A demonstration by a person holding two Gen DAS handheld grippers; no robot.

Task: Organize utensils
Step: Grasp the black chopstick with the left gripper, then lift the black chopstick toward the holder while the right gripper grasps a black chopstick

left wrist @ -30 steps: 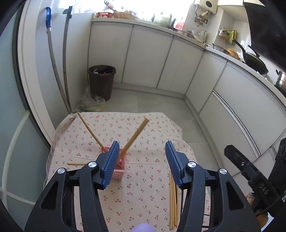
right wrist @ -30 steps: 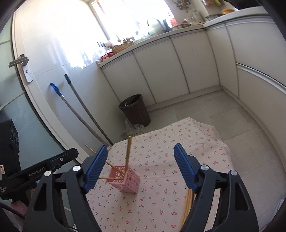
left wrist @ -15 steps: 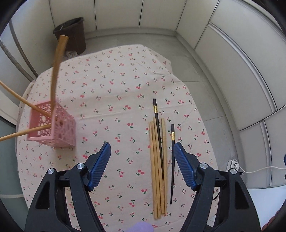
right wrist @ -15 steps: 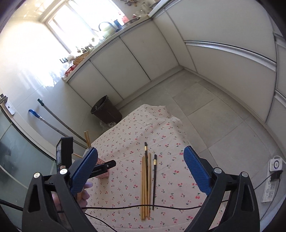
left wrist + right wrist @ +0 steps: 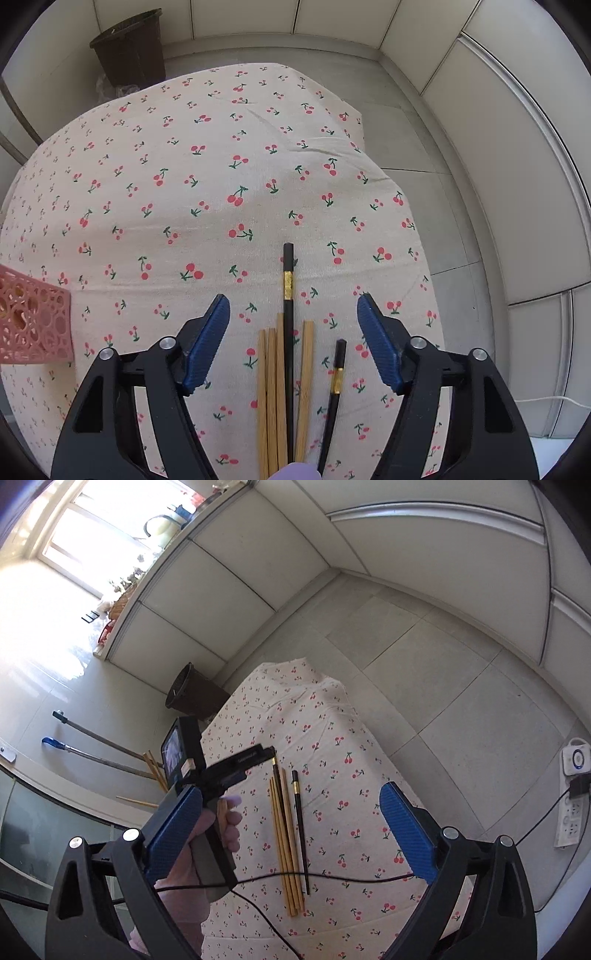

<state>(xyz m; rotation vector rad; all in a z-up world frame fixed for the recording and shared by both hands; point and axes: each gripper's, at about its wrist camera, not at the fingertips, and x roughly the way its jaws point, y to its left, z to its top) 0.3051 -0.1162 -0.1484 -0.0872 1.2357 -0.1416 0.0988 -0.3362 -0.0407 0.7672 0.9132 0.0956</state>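
Note:
A bundle of wooden chopsticks (image 5: pixel 271 387) lies on the cherry-print tablecloth (image 5: pixel 184 166), with a long black chopstick (image 5: pixel 288 314) on top and a second black chopstick (image 5: pixel 334 387) just to its right. My left gripper (image 5: pixel 291 306) hangs over their far ends. Its jaws are closing, the pads clear of the sticks. The pink lattice basket (image 5: pixel 33 321) shows at the left edge. In the right wrist view the wooden chopsticks (image 5: pixel 284 834) and black chopstick (image 5: pixel 299 827) lie below my wide open, empty right gripper (image 5: pixel 291 794). The left gripper (image 5: pixel 264 754) reaches over their far ends, held by a hand (image 5: pixel 221 834).
A dark waste bin (image 5: pixel 129 44) stands on the floor past the table's far left corner. Mop handles (image 5: pixel 92 746) lean on the left wall. A black cable (image 5: pixel 332 877) crosses over the chopsticks' near ends. A power strip (image 5: pixel 570 801) is on the floor at right. White cabinets line the room.
My left gripper swung away from the pink basket, to the right and down over the lying chopsticks. My right gripper tipped downward, rolled and opened wider.

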